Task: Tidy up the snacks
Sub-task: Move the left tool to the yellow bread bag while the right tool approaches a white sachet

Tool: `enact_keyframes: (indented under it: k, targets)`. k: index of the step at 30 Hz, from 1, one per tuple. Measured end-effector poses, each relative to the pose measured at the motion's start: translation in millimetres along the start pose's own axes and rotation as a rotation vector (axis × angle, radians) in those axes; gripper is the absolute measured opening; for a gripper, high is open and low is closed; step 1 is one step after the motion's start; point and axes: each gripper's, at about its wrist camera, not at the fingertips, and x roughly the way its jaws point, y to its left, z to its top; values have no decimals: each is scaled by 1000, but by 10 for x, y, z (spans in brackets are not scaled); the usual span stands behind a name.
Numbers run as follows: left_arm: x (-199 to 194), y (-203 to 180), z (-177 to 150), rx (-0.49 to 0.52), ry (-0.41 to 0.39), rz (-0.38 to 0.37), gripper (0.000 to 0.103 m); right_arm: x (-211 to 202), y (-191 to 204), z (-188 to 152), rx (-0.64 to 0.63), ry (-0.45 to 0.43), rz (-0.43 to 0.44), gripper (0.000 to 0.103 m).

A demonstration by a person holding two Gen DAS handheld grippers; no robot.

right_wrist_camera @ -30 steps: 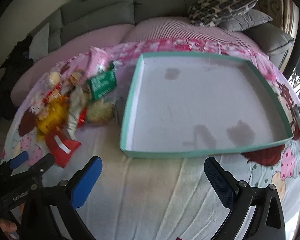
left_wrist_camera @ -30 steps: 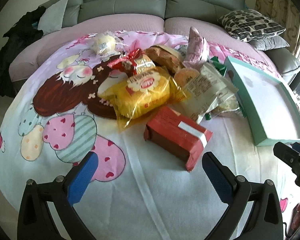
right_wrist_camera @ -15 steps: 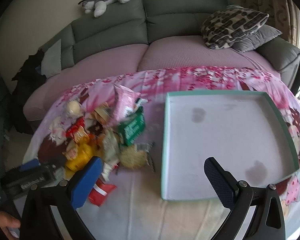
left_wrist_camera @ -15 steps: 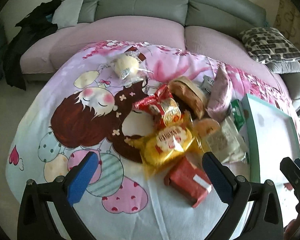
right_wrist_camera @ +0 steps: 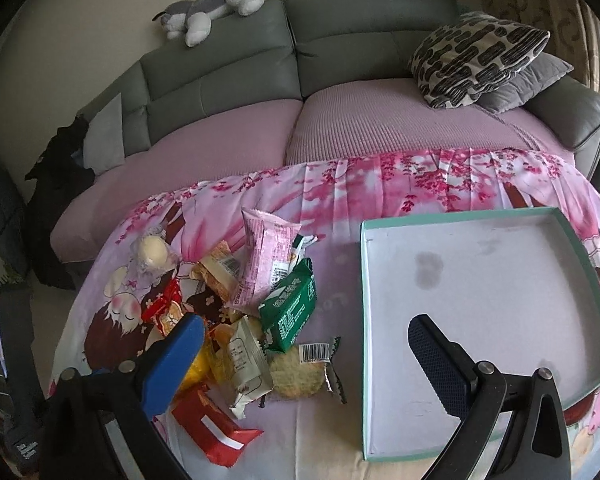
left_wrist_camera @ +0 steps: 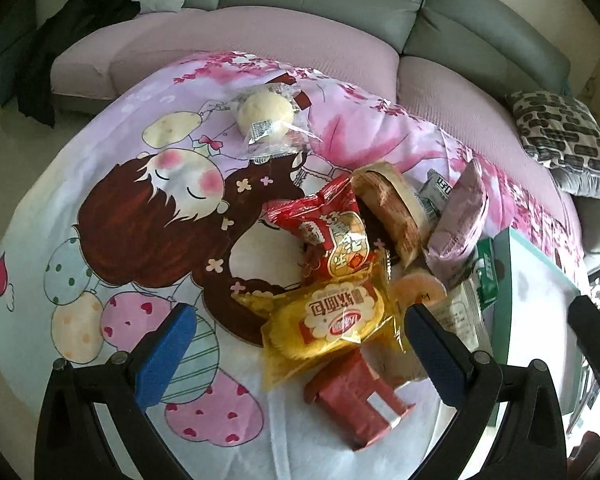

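A heap of snack packets lies on a cartoon-print cloth: a yellow bread bag, a red brick-shaped pack, a red peanut bag, a pink packet, a green carton and a round bun in clear wrap set apart at the back. My left gripper hangs open above the yellow bag, holding nothing. My right gripper is open and empty too, high over the gap between the heap and the teal-rimmed white tray, which has nothing in it.
A grey sofa with a lilac seat cover runs behind the cloth. Patterned cushions sit at the right, a plush toy on the backrest, and dark clothing at the left end.
Both grippers have risen and pulled back, so the snacks and tray look smaller and lower in view. The left one has swung left across the heap. Nothing was picked up.
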Motion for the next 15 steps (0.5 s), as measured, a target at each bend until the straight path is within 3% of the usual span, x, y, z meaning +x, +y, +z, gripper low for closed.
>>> enact_keyframes:
  k: [5, 9, 15]
  targets:
    - [63, -16, 8, -33, -8, -25, 103, 179, 14, -115, -19, 50, 9, 103]
    - [113, -10, 24, -44, -21, 0, 103, 255, 15, -194, -21, 74, 11, 103]
    - [287, -18, -9, -51, 5, -11, 103, 323, 20, -251, -30, 96, 4, 103]
